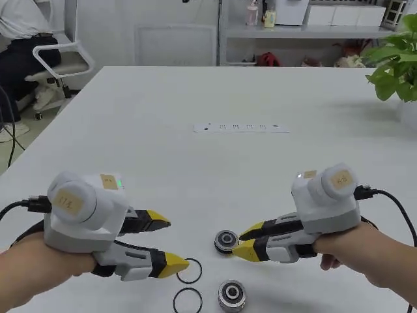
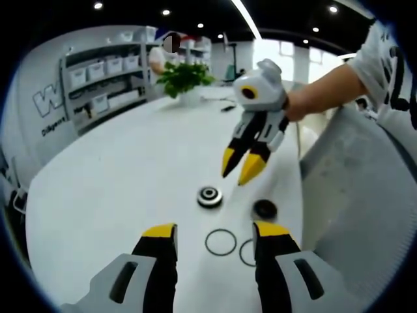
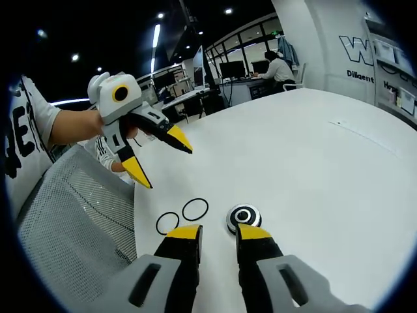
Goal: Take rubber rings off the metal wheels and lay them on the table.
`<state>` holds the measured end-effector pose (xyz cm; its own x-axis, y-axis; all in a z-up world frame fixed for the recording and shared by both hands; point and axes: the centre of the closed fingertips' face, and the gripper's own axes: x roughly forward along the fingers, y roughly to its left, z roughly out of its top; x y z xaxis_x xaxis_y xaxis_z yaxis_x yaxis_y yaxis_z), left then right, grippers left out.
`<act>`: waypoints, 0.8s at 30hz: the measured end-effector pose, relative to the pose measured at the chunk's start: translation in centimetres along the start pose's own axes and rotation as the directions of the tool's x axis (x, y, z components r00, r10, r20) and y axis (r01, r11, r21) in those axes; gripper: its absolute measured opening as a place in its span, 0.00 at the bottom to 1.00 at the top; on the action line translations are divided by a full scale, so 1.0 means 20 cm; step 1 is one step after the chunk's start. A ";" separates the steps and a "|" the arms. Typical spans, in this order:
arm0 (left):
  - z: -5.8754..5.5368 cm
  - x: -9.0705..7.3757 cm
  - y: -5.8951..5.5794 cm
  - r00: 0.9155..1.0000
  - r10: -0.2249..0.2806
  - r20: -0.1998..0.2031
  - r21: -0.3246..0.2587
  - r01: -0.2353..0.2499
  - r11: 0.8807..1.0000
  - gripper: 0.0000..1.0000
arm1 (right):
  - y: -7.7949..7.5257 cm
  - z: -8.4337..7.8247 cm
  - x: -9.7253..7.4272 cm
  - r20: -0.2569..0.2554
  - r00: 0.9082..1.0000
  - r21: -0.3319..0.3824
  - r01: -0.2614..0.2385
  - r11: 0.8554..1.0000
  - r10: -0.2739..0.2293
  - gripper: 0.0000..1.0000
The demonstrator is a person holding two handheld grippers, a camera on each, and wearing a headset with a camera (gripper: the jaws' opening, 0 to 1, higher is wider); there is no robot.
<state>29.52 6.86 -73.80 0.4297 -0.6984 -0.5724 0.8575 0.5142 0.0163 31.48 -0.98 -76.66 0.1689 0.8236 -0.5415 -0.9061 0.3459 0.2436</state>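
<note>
A leafy green plant point(image 1: 396, 62) is seen at far right, a white swivel chair point(image 1: 62, 65) at far left; white storage boxes point(image 1: 345, 14) are lined on a grey shelf point(image 1: 306, 30).

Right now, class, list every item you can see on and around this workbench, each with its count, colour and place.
table: 1, white, foreground
metal wheels: 2, silver and black, near table edge
rubber rings: 2, black, flat, left of wheels
inset strip: 1, white, table centre
plant: 1, green, far right
chair: 1, white, far left
left tongs: 1, grey, yellow tips, open, by rings
right tongs: 1, grey, yellow tips, open, by farther wheel
</note>
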 end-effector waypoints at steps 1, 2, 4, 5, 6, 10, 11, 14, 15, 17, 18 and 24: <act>0.00 0.00 0.00 1.000 0.000 -0.001 -0.001 0.000 1.000 0.47 | 0.00 0.00 0.00 0.000 1.000 -0.001 0.002 1.000 -0.002 0.17; 0.00 0.01 0.01 1.000 0.000 -0.002 -0.001 0.000 1.000 0.47 | -0.01 0.00 0.00 0.000 1.000 -0.002 0.005 1.000 -0.005 0.17; 0.00 0.02 0.01 1.000 -0.001 -0.004 0.000 0.001 1.000 0.47 | -0.02 -0.01 0.00 -0.003 1.000 -0.008 0.009 1.000 -0.009 0.17; 0.00 0.02 0.02 1.000 -0.001 -0.005 0.001 0.001 1.000 0.47 | -0.03 -0.01 0.00 -0.005 1.000 -0.011 0.012 1.000 -0.012 0.17; 0.00 0.02 0.02 1.000 -0.001 -0.006 0.001 0.001 1.000 0.47 | -0.03 -0.01 0.01 -0.006 1.000 -0.013 0.014 1.000 -0.014 0.18; 0.00 0.04 0.03 1.000 0.000 -0.008 0.000 0.000 1.000 0.46 | -0.05 -0.02 0.01 -0.008 1.000 -0.021 0.023 1.000 -0.023 0.18; 0.00 0.04 0.04 1.000 0.001 -0.009 0.000 -0.001 1.000 0.46 | -0.05 -0.02 0.01 -0.009 1.000 -0.023 0.025 0.999 -0.025 0.18; 0.00 0.05 0.04 1.000 0.000 -0.010 -0.001 0.000 1.000 0.46 | -0.07 -0.02 0.02 -0.012 0.999 -0.029 0.032 0.999 -0.033 0.18; 0.00 0.06 0.04 1.000 0.000 -0.010 0.000 0.000 1.000 0.46 | -0.07 -0.03 0.02 -0.014 0.999 -0.033 0.036 0.999 -0.037 0.18; 0.00 0.07 0.05 1.000 -0.001 -0.011 0.000 0.001 1.000 0.46 | -0.09 -0.03 0.03 -0.017 0.999 -0.036 0.042 0.998 -0.043 0.18; 0.00 0.08 0.05 1.000 -0.001 -0.011 0.000 0.001 1.000 0.46 | -0.09 -0.04 0.03 -0.018 0.999 -0.037 0.044 0.998 -0.045 0.18; 0.00 0.11 0.04 1.000 -0.010 -0.015 0.002 0.010 1.000 0.45 | -0.11 -0.05 0.04 -0.022 0.998 -0.049 0.053 0.997 -0.054 0.18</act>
<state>31.25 5.68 -75.05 0.4170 -0.6956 -0.5850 0.8623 0.5062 0.0128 33.13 -1.54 -78.49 0.2093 0.7933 -0.5717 -0.9137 0.3670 0.1747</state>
